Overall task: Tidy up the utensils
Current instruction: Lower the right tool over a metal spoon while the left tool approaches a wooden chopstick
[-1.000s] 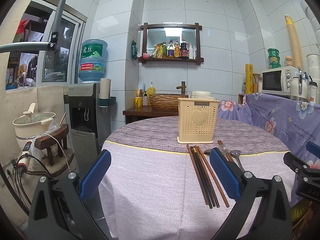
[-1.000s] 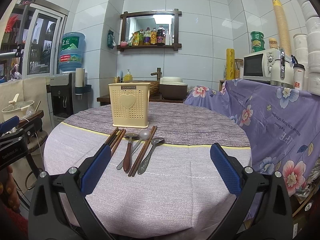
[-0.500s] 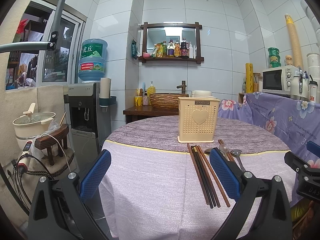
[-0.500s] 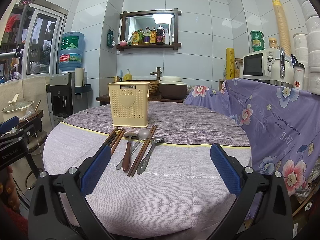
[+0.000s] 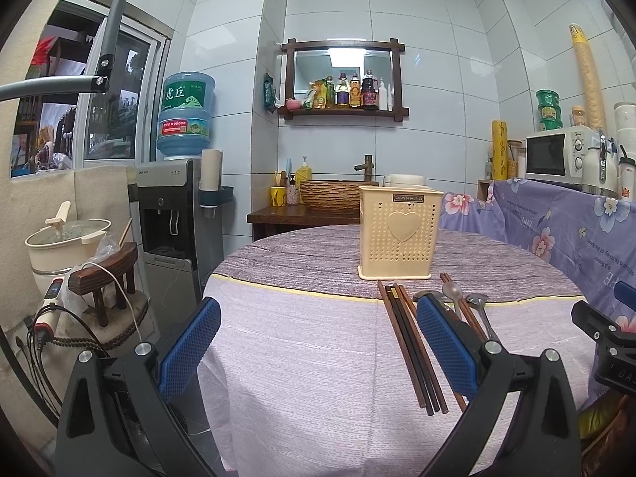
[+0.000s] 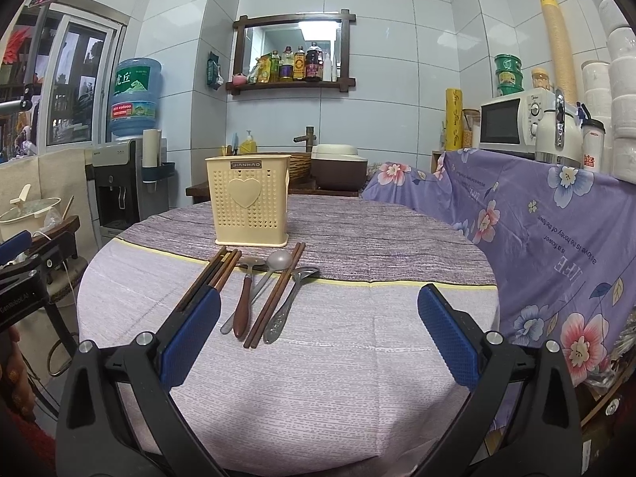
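In the left wrist view, the left hand-held gripper hangs above the near part of the round, cloth-covered surface with its blue-padded jaws spread wide and nothing between them. Ahead stands the cream perforated utensil holder, upright, with a heart on its front. Just in front of it the dark chopsticks lie flat in a bundle pointing towards the camera, close beside the gripper's right-hand finger, which hides part of the spoons behind it. The right wrist view shows the right hand-held gripper likewise fully open and empty, held above bare cloth near the table edge. From here the whole set is plain: a bundle of chopsticks partly behind the gripper's left-hand finger, then a wooden-handled spoon, a round-bowled metal spoon, a second pair of chopsticks and a patterned metal spoon, all lying side by side just before the holder. Nothing appears to stand in the holder, though its inside is not visible. By my reading the task is at its very start, with both grippers poised and nothing picked up. The next move calls for lowering one gripper over a single utensil or bundle, closing across the handle, then tipping it upright to drop into the holder. The chopsticks lie tight together, so gripping them cleanly may be fiddly.
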{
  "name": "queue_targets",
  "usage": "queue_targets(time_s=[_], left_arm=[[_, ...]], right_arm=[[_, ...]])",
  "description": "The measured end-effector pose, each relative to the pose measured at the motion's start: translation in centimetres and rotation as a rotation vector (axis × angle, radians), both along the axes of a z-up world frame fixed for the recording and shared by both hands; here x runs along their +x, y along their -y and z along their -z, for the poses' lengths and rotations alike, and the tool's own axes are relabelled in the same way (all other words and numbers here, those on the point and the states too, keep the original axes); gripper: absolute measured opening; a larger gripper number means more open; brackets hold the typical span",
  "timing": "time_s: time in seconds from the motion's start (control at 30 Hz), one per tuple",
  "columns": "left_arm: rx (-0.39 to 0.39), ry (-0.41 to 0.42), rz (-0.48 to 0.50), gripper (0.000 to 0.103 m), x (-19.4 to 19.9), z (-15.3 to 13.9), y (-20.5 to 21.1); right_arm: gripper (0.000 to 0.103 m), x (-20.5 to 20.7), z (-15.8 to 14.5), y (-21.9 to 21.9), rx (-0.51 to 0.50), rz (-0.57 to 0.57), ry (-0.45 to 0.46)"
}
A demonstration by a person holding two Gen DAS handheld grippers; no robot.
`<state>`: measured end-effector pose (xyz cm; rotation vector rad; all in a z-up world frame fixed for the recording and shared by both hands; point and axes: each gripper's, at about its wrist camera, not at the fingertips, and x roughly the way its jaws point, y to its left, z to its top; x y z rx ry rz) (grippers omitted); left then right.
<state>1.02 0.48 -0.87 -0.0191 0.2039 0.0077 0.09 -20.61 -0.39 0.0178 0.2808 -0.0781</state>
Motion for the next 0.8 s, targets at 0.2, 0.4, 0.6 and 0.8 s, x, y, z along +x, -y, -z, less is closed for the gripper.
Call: queue_targets(time_s=[0.2, 0.4, 0.6, 0.8], left_arm=[[-0.027, -0.058, 0.009, 0.098, 1.1, -0.1, -0.6], [-0.053, -0.236, 0.053, 0.098, 6.0, 0.2, -1.3], [0.106, -0.37, 0.093, 0.098, 9.8, 0.8, -0.9], [0.159, -0.48, 0.185, 0.085, 13.1, 1.3, 1.2]], right_arm=[[0.098, 1.6, -0.1, 0.5, -0.012, 0.007, -0.049], [0.098, 6.9, 0.9, 1.7, -0.05, 0.033, -0.265], [0.098, 11.0, 2.0, 3.4, 0.053, -0.008, -0.39], [0.098, 14.0, 1.5, 2.9, 0.043, -0.044, -0.455]])
